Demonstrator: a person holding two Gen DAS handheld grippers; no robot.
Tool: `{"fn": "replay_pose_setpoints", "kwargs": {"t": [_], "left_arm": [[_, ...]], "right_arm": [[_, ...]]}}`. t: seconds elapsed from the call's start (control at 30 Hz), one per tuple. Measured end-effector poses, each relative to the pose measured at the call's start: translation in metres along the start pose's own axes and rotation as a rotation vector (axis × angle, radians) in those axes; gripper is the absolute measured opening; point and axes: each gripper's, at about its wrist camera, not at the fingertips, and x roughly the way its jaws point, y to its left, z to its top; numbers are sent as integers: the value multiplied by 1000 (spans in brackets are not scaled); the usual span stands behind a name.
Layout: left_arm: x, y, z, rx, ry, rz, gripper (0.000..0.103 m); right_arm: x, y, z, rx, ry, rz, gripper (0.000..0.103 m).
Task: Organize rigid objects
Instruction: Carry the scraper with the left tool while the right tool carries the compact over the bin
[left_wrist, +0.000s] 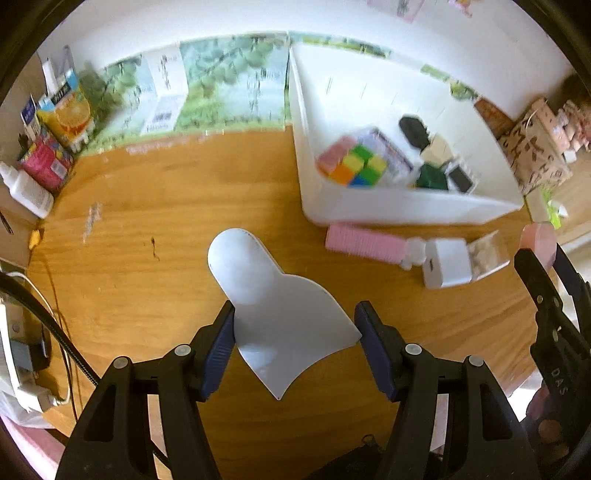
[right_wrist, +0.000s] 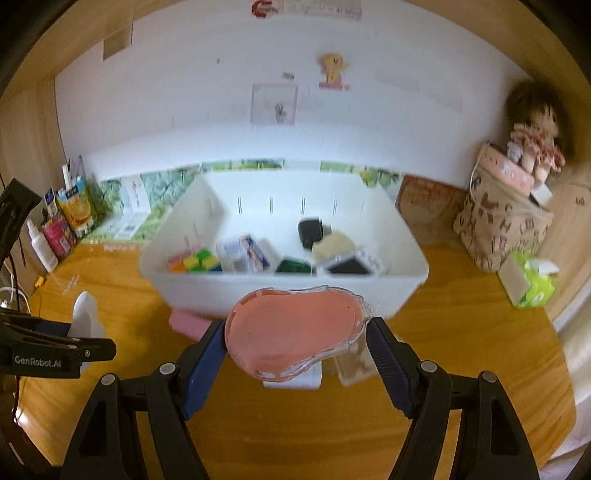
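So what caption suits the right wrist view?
Right gripper holds a pink case before a white bin of small objects.

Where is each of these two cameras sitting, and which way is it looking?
Left wrist view: rides on the left gripper, looking steeply down past its fingers, which clamp a white scraper, onto the wooden table; the right gripper shows at its right edge.
Right wrist view: rides on the right gripper, which grips a pink case, facing the wall; the left gripper shows at its left edge.
Both see: the white bin holding a colourful cube.
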Motion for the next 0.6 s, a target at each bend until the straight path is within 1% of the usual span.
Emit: {"fn": "replay_pose_setpoints", "kwargs": {"t": [0.03, 0.33, 0.6], "left_arm": [[2, -5, 6, 1, -11, -1, 67], [-22, -17, 49, 28, -136, -40, 67], [-42, -35, 85, 61, -243, -77, 67]], "right_arm": [[0, -1, 5, 1, -13, -2, 77], [-2, -12, 50, -9, -117, -40, 77], [6, -26, 90, 4, -189, -46, 77]]}}
